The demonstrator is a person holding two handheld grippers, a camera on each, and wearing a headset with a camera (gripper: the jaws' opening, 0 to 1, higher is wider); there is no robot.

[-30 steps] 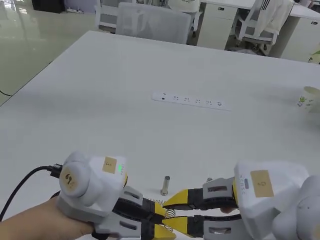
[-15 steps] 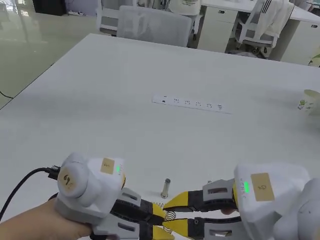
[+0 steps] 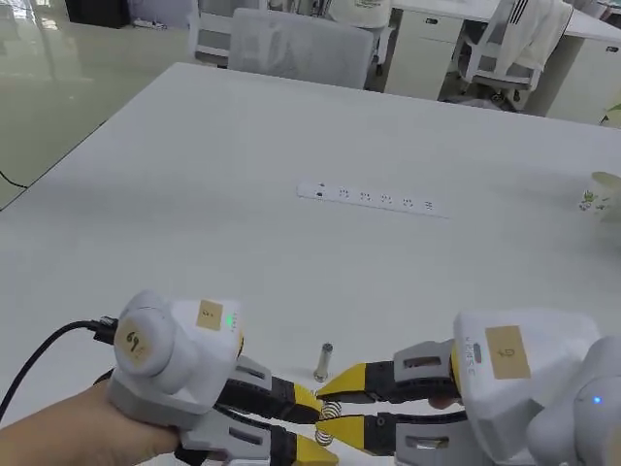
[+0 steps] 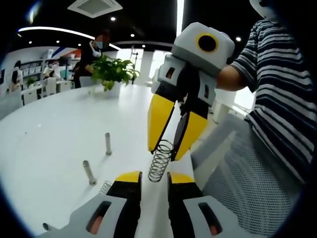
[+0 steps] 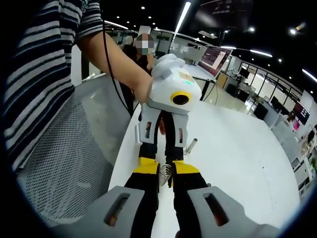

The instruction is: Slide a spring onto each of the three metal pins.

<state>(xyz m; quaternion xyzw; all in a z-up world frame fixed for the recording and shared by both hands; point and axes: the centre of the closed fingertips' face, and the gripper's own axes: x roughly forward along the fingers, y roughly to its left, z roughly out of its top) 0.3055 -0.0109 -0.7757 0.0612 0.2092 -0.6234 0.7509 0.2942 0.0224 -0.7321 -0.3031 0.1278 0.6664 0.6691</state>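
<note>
A small coil spring (image 3: 329, 415) hangs in the air between the tips of both grippers near the table's front edge. My left gripper (image 3: 312, 422) comes in from the left and my right gripper (image 3: 336, 416) from the right, tip to tip. In the left gripper view the spring (image 4: 159, 161) has its lower end between my left gripper's (image 4: 154, 177) jaws and its upper end between the right gripper's (image 4: 168, 148) yellow jaws. One metal pin (image 3: 323, 361) stands upright just behind them. Two pins (image 4: 108, 144) (image 4: 89, 172) stand on the table, with a loose spring (image 4: 105, 186) beside them.
A white power strip (image 3: 374, 199) lies across the middle of the white table (image 3: 243, 194). A paper cup (image 3: 600, 192) sits at the far right edge. Office chairs (image 3: 291, 44) stand beyond the far edge. The person's striped sleeve (image 5: 44, 59) and mesh chair are close behind.
The grippers stay tip to tip with the spring between them. The head view has shifted only slightly.
</note>
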